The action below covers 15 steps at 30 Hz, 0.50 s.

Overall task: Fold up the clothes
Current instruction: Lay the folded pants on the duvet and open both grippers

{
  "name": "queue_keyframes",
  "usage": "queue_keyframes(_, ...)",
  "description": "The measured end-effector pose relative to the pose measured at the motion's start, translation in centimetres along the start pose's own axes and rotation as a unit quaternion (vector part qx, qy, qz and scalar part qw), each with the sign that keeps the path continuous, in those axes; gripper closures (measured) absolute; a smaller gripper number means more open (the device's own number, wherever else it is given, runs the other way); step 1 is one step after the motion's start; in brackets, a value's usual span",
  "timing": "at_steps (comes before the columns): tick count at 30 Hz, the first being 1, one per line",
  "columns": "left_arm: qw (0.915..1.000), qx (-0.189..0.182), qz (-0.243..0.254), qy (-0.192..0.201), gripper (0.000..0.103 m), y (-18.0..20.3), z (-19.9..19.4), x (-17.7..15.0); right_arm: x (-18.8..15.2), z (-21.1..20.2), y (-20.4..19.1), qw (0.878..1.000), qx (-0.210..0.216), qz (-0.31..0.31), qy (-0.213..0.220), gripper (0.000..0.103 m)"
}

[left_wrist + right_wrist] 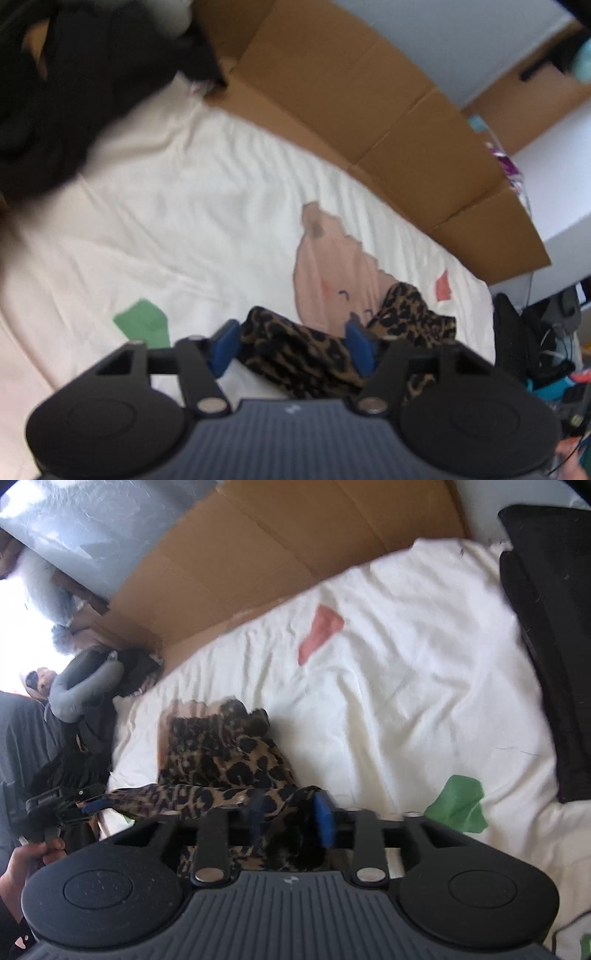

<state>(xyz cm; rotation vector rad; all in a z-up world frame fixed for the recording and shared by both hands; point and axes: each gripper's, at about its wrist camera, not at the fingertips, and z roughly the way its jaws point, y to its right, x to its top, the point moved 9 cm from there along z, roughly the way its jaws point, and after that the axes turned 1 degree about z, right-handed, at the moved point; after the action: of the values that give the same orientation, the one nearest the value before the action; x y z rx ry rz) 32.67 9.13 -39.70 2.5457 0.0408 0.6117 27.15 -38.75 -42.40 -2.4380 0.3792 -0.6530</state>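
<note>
While the leopard-print garment (314, 354) lies bunched on the white bed sheet (184, 221), both hand-held grippers look mid-release. Left hand-held gripper (291, 343) gapes wide around it; right hand-held gripper (290, 812) stands partly open, cloth between the jaws. Next up is probably regrasping an edge to fold.

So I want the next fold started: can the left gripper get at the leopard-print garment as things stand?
Probably yes. The left gripper stands open right over the leopard-print garment, the cloth lying between its blue pads on the white sheet, with nothing in between.
</note>
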Motion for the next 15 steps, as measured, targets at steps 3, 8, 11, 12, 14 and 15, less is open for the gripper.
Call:
queue_keyframes(3,0.9999,-0.003,0.008,0.011,0.037,0.9,-1.4,-0.2,-0.3,-1.4,-0.6,1.000,0.005,0.001,0.012,0.060)
queue_keyframes(8,0.9992,-0.020,0.034,-0.001,0.038,3.3,-1.6,-1.7,-2.1,-2.4,-2.9,0.999,-0.002,-0.053,0.003,0.060)
queue_keyframes(11,0.9984,-0.026,0.046,-0.018,0.038,4.6,-0.9,-3.2,-3.3,-2.5,-3.7,0.997,-0.002,-0.077,-0.007,0.060)
queue_keyframes(12,0.9979,-0.026,0.055,-0.023,0.038,4.9,-0.6,-3.7,-3.7,-2.4,-3.9,0.996,-0.004,-0.083,-0.013,0.060)
queue_keyframes(14,0.9964,-0.018,0.074,-0.037,0.038,5.4,0.1,-4.6,-4.4,-2.0,-4.3,0.995,-0.012,-0.098,-0.020,0.060)
queue_keyframes(15,0.9961,-0.017,0.076,-0.041,0.039,5.6,0.5,-5.0,-4.6,-1.7,-4.4,0.994,-0.017,-0.103,-0.023,0.060)
